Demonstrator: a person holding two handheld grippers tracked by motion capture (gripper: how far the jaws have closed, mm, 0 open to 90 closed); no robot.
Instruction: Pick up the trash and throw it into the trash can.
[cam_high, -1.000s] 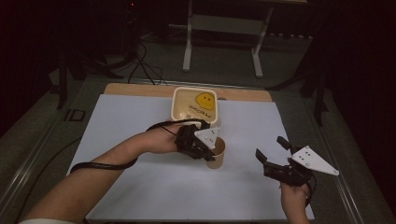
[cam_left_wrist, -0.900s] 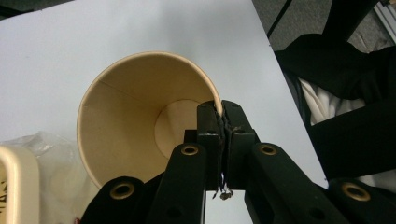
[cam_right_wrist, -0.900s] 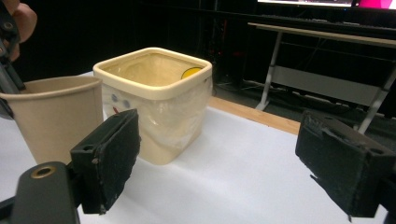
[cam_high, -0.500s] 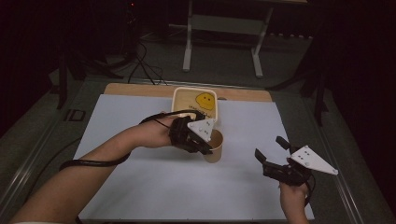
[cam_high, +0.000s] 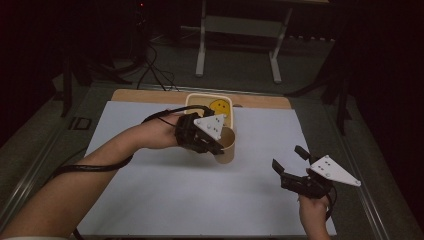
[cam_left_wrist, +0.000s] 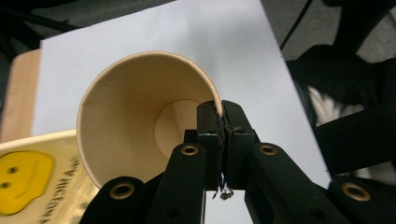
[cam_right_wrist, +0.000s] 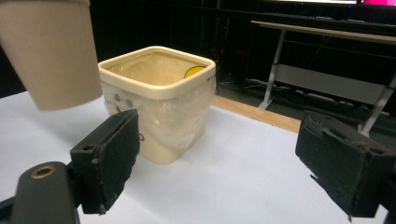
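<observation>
A tan paper cup (cam_high: 229, 143) hangs tilted just above the white table, close in front of a cream square tub (cam_high: 210, 106) with a yellow smiley face. My left gripper (cam_high: 218, 150) is shut on the cup's rim. In the left gripper view the two jaws pinch the cup (cam_left_wrist: 140, 121) wall at the left gripper (cam_left_wrist: 222, 114), and the cup is empty inside. My right gripper (cam_high: 288, 158) rests low at the right, open and empty. The right gripper view looks between the right gripper (cam_right_wrist: 229, 163) pads at the tub (cam_right_wrist: 159, 102), with the cup (cam_right_wrist: 51, 51) raised at upper left.
A white sheet (cam_high: 150, 195) covers the table, with a wooden strip (cam_high: 150, 96) along its far edge. A metal stand (cam_high: 237, 45) and cables (cam_high: 150, 65) sit on the dark floor beyond. A clear plastic liner sits in the tub.
My left hand has lifted the cup off the table and carried it up toward the tub. The right gripper has stayed where it was.
</observation>
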